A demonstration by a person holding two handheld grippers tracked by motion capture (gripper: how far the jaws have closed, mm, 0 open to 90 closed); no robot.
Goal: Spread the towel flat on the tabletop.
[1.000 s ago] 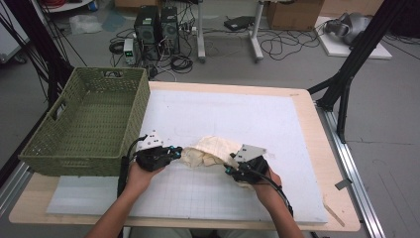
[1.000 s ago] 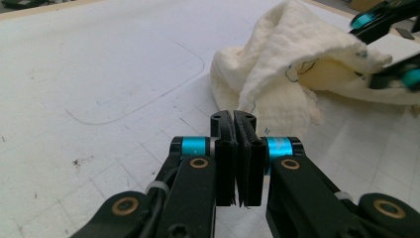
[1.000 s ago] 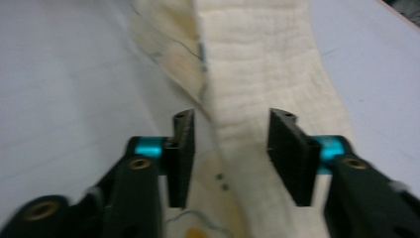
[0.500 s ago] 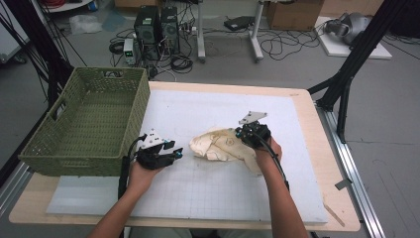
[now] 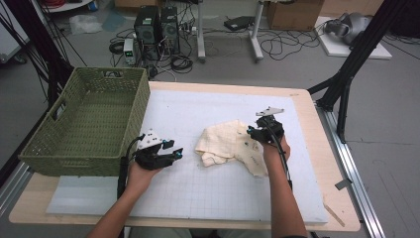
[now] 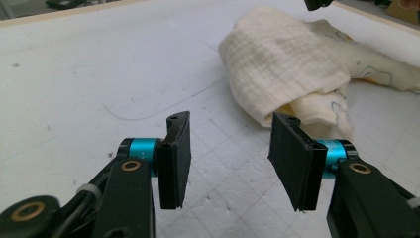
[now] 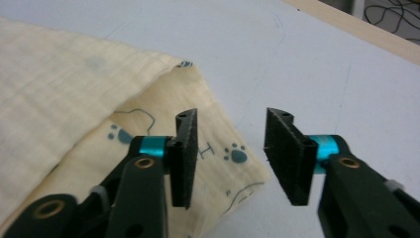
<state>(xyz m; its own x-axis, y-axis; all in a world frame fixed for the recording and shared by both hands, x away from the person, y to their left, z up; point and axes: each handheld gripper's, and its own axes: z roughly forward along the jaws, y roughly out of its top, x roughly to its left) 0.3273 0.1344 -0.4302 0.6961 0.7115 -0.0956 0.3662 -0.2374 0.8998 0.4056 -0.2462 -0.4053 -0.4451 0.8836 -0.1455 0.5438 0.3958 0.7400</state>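
A cream cloth [image 5: 225, 143] printed with blue paw marks lies bunched and folded on the white mat [image 5: 208, 109]. My left gripper [image 5: 176, 153] stands open just left of the cloth, apart from it; in the left gripper view the cloth's rolled fold [image 6: 282, 64] lies ahead of the open left gripper [image 6: 230, 148]. My right gripper [image 5: 251, 133] is at the cloth's right edge. In the right gripper view, the right gripper [image 7: 230, 148] is open over a corner of the cloth [image 7: 74, 99], with nothing between the jaws.
A green woven basket [image 5: 89, 129] stands at the table's left, close to my left hand. The wooden table edge [image 5: 327, 148] runs along the right. Cables, computer towers and black stand legs are on the floor beyond the table.
My right gripper moved away and to the right, carrying a cloth edge and folding it over; its jaws now stand open. My left gripper stayed in place.
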